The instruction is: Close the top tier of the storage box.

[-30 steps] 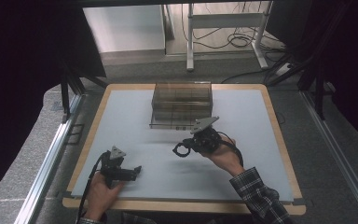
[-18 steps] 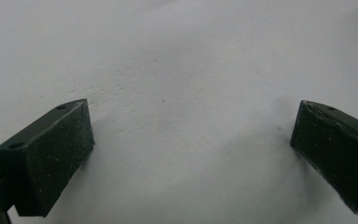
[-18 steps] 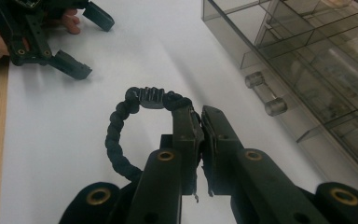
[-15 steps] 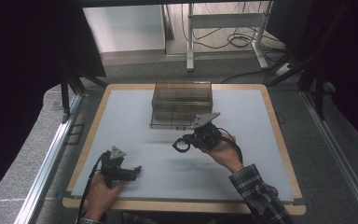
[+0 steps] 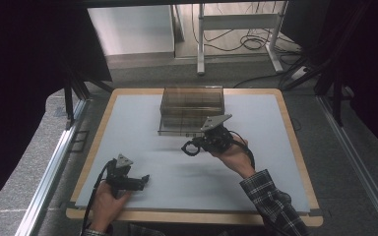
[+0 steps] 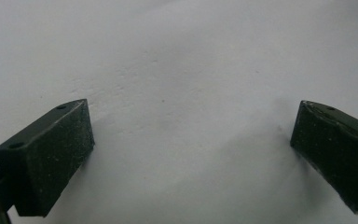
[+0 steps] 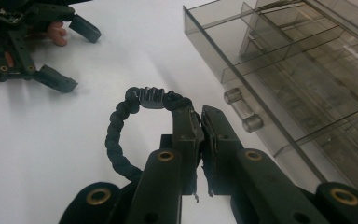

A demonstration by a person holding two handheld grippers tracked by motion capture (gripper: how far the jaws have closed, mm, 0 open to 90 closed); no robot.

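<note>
My right gripper (image 7: 199,114) is shut on a black beaded bracelet (image 7: 114,135), which loops out to the left of the closed jaws. From above, this gripper (image 5: 197,146) holds the bracelet (image 5: 188,147) just above the white mat, close in front of a smoky clear drawer box (image 5: 192,101). The box's lowest drawer (image 7: 279,70) is pulled out, with two round knobs on its front. My left gripper (image 5: 142,180) rests on the mat at the near left, open. Its jaws stand wide apart over bare mat (image 6: 191,140). It also appears far off in the right gripper view (image 7: 81,58).
A white mat (image 5: 256,177) covers a wood-edged board (image 5: 295,147). Metal rails (image 5: 49,172) run along both sides of the table. Beyond the far edge are the floor, cables and a white stand (image 5: 236,22).
My right gripper, with the bracelet, has edged slightly toward the drawer box. The left gripper has not moved.
</note>
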